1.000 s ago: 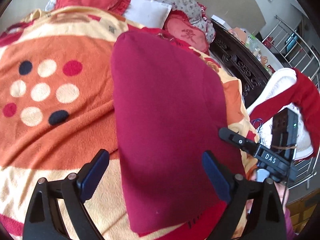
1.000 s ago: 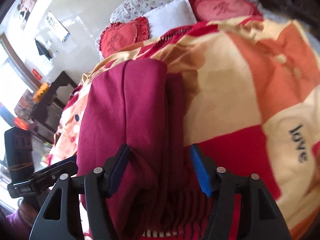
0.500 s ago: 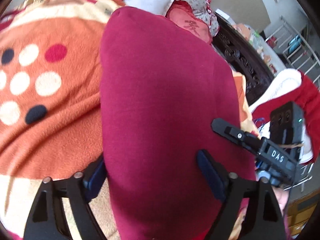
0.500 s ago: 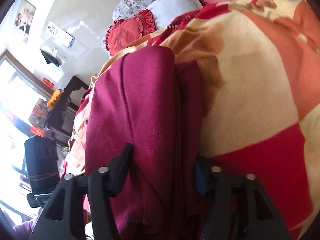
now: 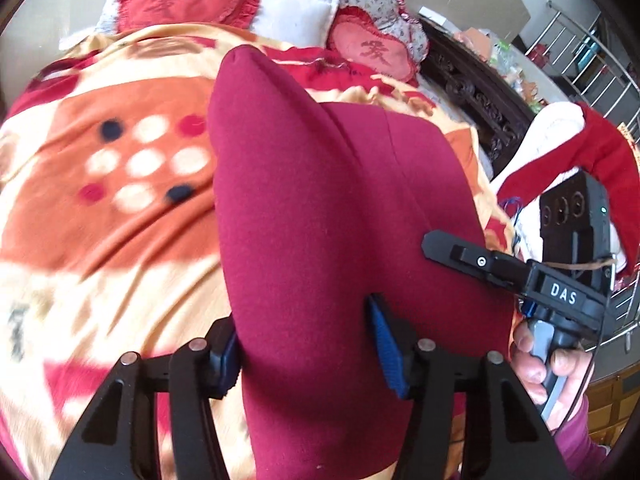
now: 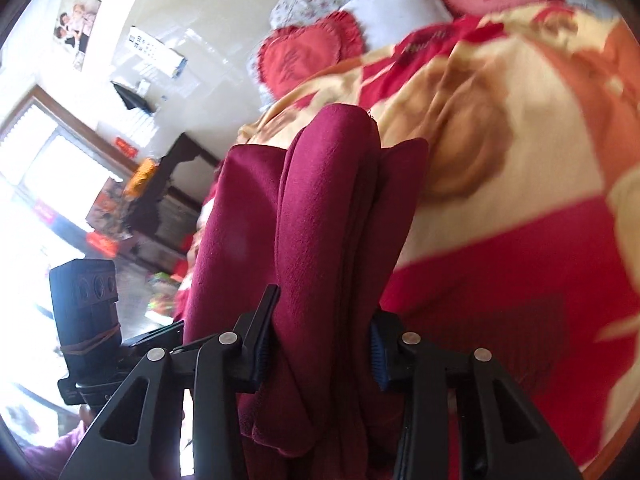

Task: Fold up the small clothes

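Both grippers, jaws just closing, clamp the maroon garment (image 5: 320,208): left gripper (image 5: 308,354), right gripper (image 6: 320,344), above the bed (image 5: 100,208).

bed (image 5: 472,92) under patterned blanket (image 5: 100,208); maroon garment (image 5: 320,208), heart pillows (image 5: 176,0) on it.

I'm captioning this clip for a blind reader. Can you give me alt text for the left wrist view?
The left gripper, its jaws just closing, pinches the near end of a dark red garment lying on an orange patterned blanket. At right, a hand holds the right gripper over the garment's other edge; red heart pillows lie behind.
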Action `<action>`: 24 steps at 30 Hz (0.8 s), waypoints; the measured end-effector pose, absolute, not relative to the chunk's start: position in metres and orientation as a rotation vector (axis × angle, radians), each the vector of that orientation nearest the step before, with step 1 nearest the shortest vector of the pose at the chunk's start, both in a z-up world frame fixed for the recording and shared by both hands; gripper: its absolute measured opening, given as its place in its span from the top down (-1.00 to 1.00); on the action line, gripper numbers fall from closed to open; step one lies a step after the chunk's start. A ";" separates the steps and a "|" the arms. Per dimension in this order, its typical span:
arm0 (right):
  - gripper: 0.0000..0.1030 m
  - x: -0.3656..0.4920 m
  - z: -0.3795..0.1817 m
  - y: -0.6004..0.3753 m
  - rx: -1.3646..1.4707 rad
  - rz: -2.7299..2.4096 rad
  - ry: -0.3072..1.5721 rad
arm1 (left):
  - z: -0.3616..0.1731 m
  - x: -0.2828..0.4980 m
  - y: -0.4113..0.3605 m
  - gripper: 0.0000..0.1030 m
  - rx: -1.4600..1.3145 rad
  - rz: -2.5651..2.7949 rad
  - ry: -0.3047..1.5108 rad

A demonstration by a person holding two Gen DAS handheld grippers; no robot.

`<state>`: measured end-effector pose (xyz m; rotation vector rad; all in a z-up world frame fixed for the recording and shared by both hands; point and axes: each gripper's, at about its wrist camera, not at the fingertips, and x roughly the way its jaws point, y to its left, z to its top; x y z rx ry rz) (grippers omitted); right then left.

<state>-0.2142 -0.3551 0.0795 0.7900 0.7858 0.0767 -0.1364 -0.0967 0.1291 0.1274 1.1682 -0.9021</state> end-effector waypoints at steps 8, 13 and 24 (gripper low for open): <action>0.39 -0.237 0.037 -0.315 0.700 -0.001 0.981 | 0.082 -0.163 -0.047 -0.28 0.139 -0.794 1.232; 0.54 -0.264 0.089 -0.308 0.551 -0.033 0.859 | 0.103 -0.166 -0.033 -0.58 0.113 -0.704 1.093; 0.68 -0.269 0.059 -0.225 0.194 -0.143 0.979 | 0.115 -0.183 -0.039 -0.64 0.191 -0.645 0.981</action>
